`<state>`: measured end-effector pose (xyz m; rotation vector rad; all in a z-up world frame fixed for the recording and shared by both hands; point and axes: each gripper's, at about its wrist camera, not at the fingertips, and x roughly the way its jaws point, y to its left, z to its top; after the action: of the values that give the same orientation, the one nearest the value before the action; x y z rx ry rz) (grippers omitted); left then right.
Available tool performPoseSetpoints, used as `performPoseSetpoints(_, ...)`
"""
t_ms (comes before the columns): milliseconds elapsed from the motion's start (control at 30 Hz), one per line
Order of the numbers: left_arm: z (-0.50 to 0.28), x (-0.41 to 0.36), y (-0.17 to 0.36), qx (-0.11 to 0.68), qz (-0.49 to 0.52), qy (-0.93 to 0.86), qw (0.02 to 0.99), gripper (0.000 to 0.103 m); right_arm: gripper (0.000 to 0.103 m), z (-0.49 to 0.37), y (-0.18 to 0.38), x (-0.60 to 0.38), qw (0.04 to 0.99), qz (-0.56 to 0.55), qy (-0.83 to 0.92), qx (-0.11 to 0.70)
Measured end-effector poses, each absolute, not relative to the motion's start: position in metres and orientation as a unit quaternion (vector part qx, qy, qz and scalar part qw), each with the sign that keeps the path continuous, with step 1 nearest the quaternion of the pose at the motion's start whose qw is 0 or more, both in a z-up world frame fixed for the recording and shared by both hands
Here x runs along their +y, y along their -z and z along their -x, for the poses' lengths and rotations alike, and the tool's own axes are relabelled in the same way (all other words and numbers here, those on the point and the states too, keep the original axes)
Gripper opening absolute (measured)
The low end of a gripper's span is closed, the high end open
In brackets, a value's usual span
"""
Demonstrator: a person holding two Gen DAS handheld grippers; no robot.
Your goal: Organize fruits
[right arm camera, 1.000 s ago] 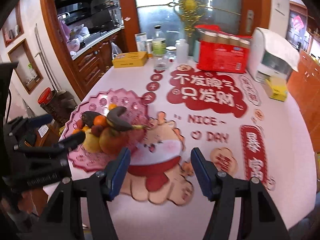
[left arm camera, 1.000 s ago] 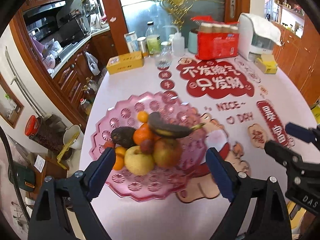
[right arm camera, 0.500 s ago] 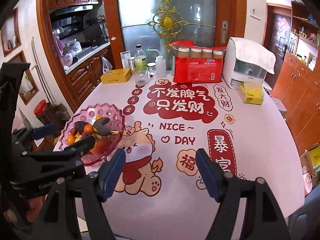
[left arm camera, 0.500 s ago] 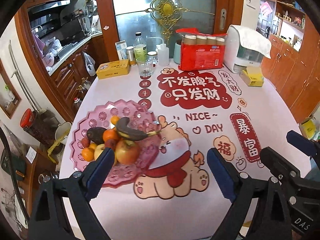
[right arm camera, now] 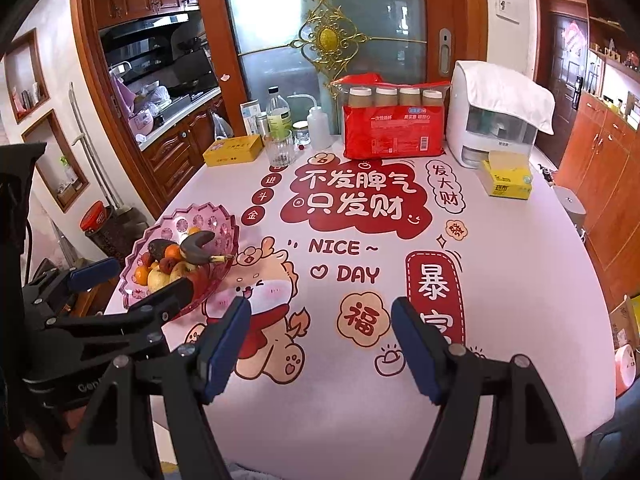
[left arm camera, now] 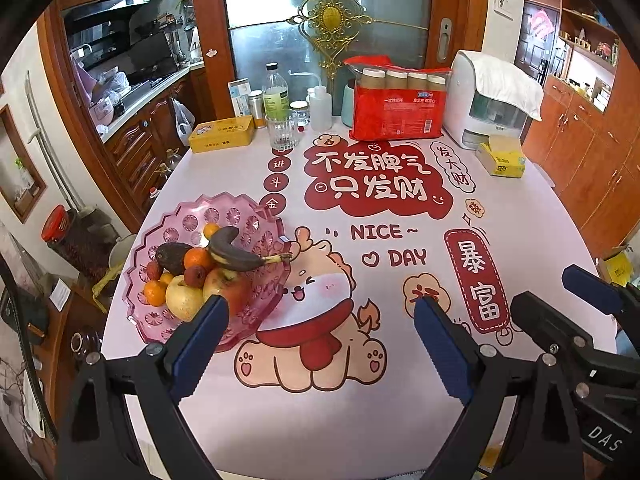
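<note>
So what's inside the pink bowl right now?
The pink bowl holds a piled heap: a blackened banana on top, an avocado, oranges, a yellow apple and a red apple. Anything beneath the pile is covered.

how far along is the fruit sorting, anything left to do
Done, by the look of it: the fruit is piled in the pink bowl, with the dark banana on top of the oranges and apples, and no loose fruit shows on the table. In hand: nothing; the left gripper and right gripper both have empty, open jaws above the tablecloth. Left: nothing visible.
</note>
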<state>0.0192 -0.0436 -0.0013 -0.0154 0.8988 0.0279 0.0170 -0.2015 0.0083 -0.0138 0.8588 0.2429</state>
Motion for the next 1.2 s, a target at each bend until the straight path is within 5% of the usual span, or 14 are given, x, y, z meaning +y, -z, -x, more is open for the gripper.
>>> performPoseSetpoints(1200,-0.0127,-0.0479,0.0034,0.439,0.009,-0.028,0.898,0.093,0.073,-0.0150,-0.0020,-0.2067,0.897,-0.004,-0.137,0.421)
